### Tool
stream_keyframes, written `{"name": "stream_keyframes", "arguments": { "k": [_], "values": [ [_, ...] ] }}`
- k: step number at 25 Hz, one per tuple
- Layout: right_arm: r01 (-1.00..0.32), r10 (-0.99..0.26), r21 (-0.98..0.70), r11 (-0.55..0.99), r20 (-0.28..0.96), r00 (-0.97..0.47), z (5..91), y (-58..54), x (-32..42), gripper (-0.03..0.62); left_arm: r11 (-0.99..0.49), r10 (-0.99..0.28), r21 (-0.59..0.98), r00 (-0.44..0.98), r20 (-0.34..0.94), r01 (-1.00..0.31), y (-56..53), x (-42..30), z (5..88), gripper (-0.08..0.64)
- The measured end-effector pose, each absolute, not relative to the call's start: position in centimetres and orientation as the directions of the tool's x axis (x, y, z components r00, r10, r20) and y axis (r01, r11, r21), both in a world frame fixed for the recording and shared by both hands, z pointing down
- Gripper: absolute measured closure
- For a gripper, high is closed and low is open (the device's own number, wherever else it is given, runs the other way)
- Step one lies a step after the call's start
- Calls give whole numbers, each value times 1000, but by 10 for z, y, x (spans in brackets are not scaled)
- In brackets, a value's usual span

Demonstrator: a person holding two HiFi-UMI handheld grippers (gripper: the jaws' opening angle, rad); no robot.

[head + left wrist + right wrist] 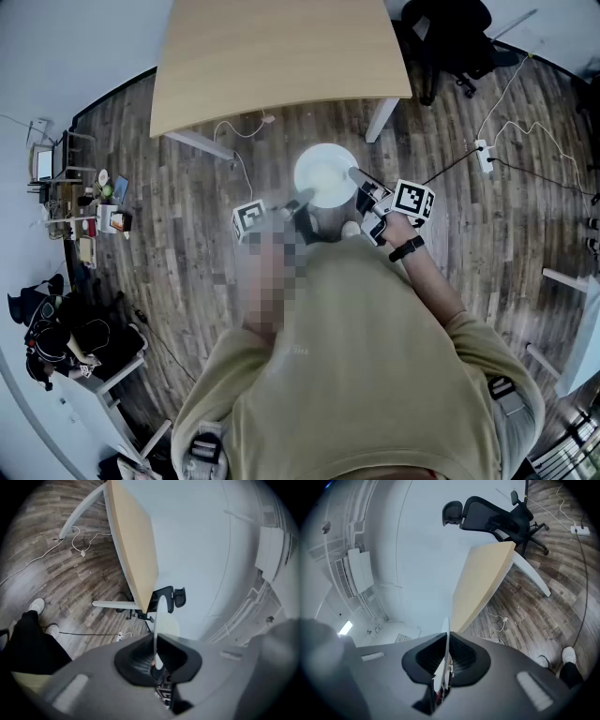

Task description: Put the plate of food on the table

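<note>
A round white plate is held level over the wooden floor, a little short of the near edge of the light wooden table. Its top looks plain white in the head view. My left gripper is shut on the plate's near-left rim and my right gripper is shut on its right rim. In the left gripper view the plate shows edge-on, clamped between the dark pads of the gripper, with the table beyond. In the right gripper view the plate is likewise pinched edge-on by the gripper, the table ahead.
A black office chair stands right of the table. A power strip and cables lie on the floor at right. A cluttered shelf stands at left, a seated person at lower left, and another white table at far right.
</note>
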State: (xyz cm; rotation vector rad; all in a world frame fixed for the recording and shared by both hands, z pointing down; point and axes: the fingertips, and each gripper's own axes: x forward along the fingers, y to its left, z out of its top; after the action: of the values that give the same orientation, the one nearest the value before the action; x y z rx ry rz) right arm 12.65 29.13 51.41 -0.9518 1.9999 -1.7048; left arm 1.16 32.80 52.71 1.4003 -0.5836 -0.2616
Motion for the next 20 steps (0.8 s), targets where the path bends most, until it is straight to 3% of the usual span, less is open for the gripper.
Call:
{"name": "stream_keyframes", "arguments": {
  "k": [20],
  "values": [
    [-203, -653, -979, 28, 136, -745, 536, 279, 111, 569, 206, -540, 961, 798, 268, -183, 320, 2, 536, 549]
  ]
}}
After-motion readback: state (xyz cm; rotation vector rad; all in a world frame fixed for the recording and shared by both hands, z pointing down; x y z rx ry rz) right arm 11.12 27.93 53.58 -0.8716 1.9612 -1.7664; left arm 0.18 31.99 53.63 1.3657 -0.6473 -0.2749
